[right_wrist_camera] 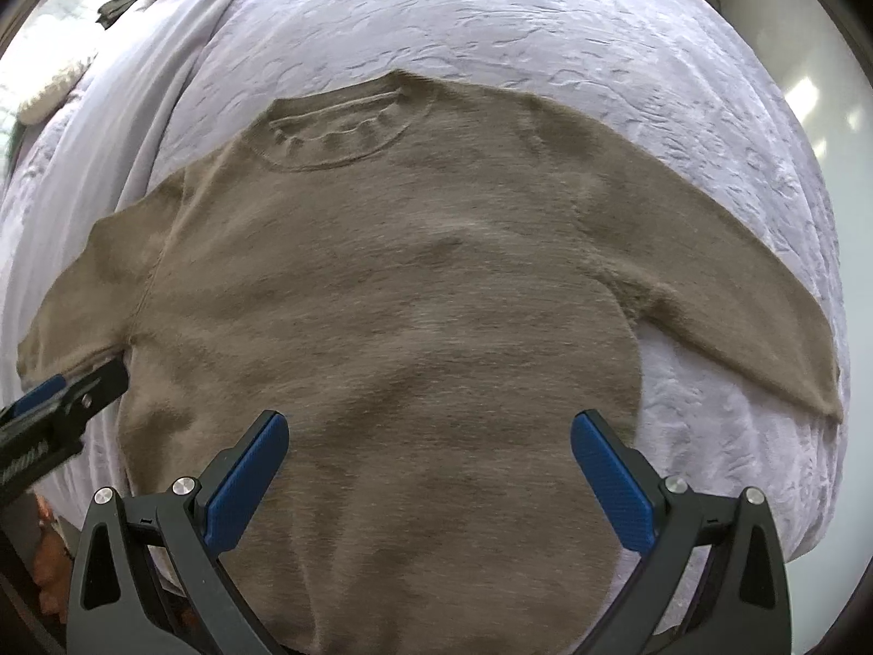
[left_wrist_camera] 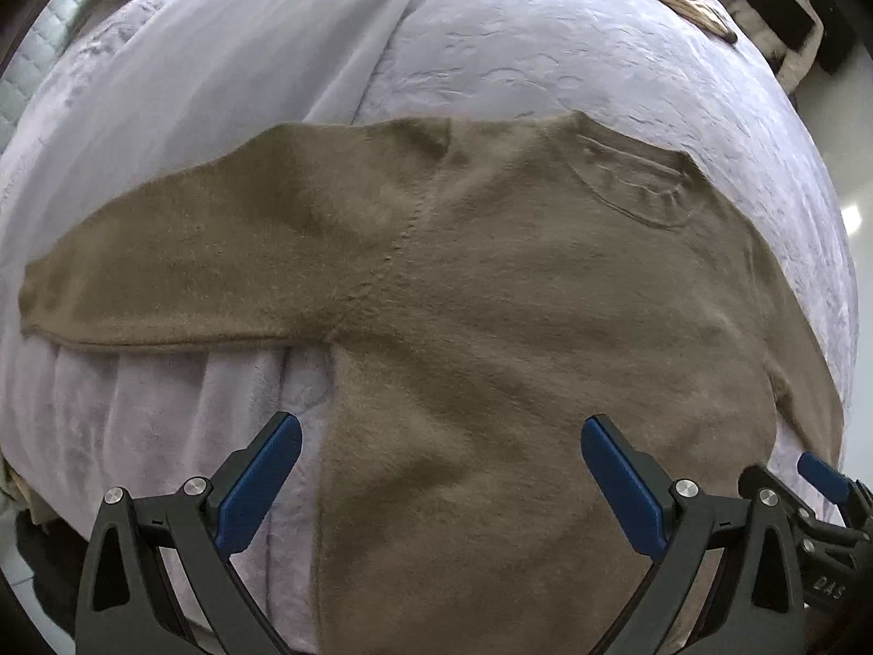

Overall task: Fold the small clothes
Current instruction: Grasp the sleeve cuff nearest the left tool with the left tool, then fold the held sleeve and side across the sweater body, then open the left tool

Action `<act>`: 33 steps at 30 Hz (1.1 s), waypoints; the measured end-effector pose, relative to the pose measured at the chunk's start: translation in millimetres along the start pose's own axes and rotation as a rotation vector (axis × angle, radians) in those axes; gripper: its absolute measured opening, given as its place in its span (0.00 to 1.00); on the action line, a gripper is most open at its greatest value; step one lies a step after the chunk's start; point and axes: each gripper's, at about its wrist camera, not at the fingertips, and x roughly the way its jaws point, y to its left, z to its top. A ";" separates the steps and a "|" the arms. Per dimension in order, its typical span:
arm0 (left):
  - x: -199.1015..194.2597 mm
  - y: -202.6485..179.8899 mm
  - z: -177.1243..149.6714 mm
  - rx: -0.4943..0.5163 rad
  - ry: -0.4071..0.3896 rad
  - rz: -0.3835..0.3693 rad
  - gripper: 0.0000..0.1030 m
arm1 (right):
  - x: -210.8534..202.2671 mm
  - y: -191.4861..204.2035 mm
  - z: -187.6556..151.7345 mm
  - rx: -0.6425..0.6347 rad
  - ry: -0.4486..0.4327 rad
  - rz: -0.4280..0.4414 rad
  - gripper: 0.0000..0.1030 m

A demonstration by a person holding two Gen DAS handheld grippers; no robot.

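From the left wrist camera I see my left hand-held gripper (left_wrist_camera: pixel 441 450) with its blue-padded fingers (left_wrist_camera: pixel 256 483) spread wide apart and holding nothing. Between them and beyond lies the brown sweater (left_wrist_camera: pixel 491 295), spread flat on a bed covered with a lilac blanket (left_wrist_camera: pixel 573 43). My left finger hangs over bare blanket just beside the sweater's side edge, while the other finger is over the body of the garment. One sleeve (left_wrist_camera: pixel 163 284) stretches out to the left, lying flat, and the round collar (left_wrist_camera: pixel 635 185) sits at the far right part of the garment. At the lower right edge, the tip of my right hand-held gripper (left_wrist_camera: pixel 824 472) pokes into view.

From the right wrist camera, my right hand-held gripper (right_wrist_camera: pixel 430 445) is also open wide and empty, both fingers above the lower body of the sweater (right_wrist_camera: pixel 409 300). The collar (right_wrist_camera: pixel 338 131) points away from me, and the other sleeve (right_wrist_camera: pixel 736 295) runs out to the right across the blanket (right_wrist_camera: pixel 545 16). At the left edge, the left hand-held gripper (right_wrist_camera: pixel 65 398) shows near the armpit of the far sleeve; from here I cannot tell whether it touches the cloth.
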 end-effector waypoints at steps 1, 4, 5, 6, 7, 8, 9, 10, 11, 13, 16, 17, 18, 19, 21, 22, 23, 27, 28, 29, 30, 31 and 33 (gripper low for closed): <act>0.1 8.0 0.4 -0.001 -0.019 0.004 1.00 | 0.9 3.6 -0.1 -0.006 0.007 0.005 1.00; -0.8 45.4 2.8 -0.035 -0.064 -0.027 1.00 | 4.5 16.3 0.6 -0.024 0.023 0.020 1.00; -0.2 59.4 3.8 -0.054 -0.074 -0.024 1.00 | 5.5 20.7 0.8 -0.032 0.025 0.021 1.00; 0.9 74.4 5.2 -0.074 -0.085 -0.022 1.00 | 6.5 25.5 1.4 -0.042 0.026 0.023 1.00; 2.3 99.6 6.3 -0.108 -0.096 -0.012 1.00 | 7.5 30.7 1.8 -0.054 0.028 0.023 1.00; 4.1 119.4 7.1 -0.134 -0.100 -0.013 1.00 | 8.4 34.3 2.4 -0.064 0.031 0.024 1.00; 5.7 139.3 7.6 -0.164 -0.101 -0.026 1.00 | 9.3 39.8 2.5 -0.077 0.034 0.025 1.00; 7.1 160.7 7.5 -0.206 -0.106 -0.045 1.00 | 10.0 44.9 2.4 -0.090 0.038 0.024 1.00; 7.8 183.5 6.8 -0.260 -0.116 -0.072 1.00 | 11.3 50.6 2.3 -0.106 0.041 0.022 1.00; 9.4 231.1 3.1 -0.390 -0.147 -0.134 1.00 | 13.3 58.5 2.2 -0.130 0.049 0.023 1.00; 14.4 286.0 -0.3 -0.540 -0.195 -0.183 1.00 | 14.9 70.3 1.6 -0.156 0.053 0.036 1.00; 16.8 306.5 -1.8 -0.588 -0.227 -0.196 1.00 | 14.3 74.2 1.3 -0.157 0.042 0.048 1.00; 19.0 319.4 -2.9 -0.615 -0.250 -0.207 1.00 | 14.5 76.7 1.2 -0.157 0.032 0.060 1.00; 23.2 331.1 -2.0 -0.638 -0.268 -0.227 1.00 | 14.6 80.4 1.1 -0.157 0.024 0.077 1.00; 32.9 345.8 -1.7 -0.678 -0.286 -0.276 1.00 | 16.8 88.0 1.1 -0.155 0.023 0.105 1.00; 36.5 349.4 -1.3 -0.690 -0.287 -0.291 1.00 | 18.2 93.0 0.7 -0.157 0.026 0.119 1.00; 42.4 354.4 -0.3 -0.712 -0.289 -0.309 0.99 | 19.4 97.1 0.3 -0.162 0.029 0.126 1.00; 43.9 356.8 0.2 -0.731 -0.311 -0.257 0.62 | 23.1 121.7 -2.5 -0.212 0.032 0.167 1.00; 43.1 356.3 0.8 -0.717 -0.304 -0.219 0.37 | 23.5 127.8 -3.4 -0.224 0.035 0.177 1.00; 42.5 358.8 -0.9 -0.710 -0.305 -0.211 0.13 | 24.1 134.5 -4.0 -0.236 0.037 0.187 1.00; 40.7 359.3 -1.8 -0.709 -0.308 -0.220 0.12 | 24.1 138.4 -4.9 -0.243 0.041 0.194 1.00; 39.8 362.5 -2.9 -0.719 -0.313 -0.231 0.12 | 24.5 143.1 -5.9 -0.249 0.045 0.201 1.00; 33.7 366.0 -8.0 -0.740 -0.339 -0.257 0.12 | 25.2 148.6 -7.5 -0.253 0.049 0.212 1.00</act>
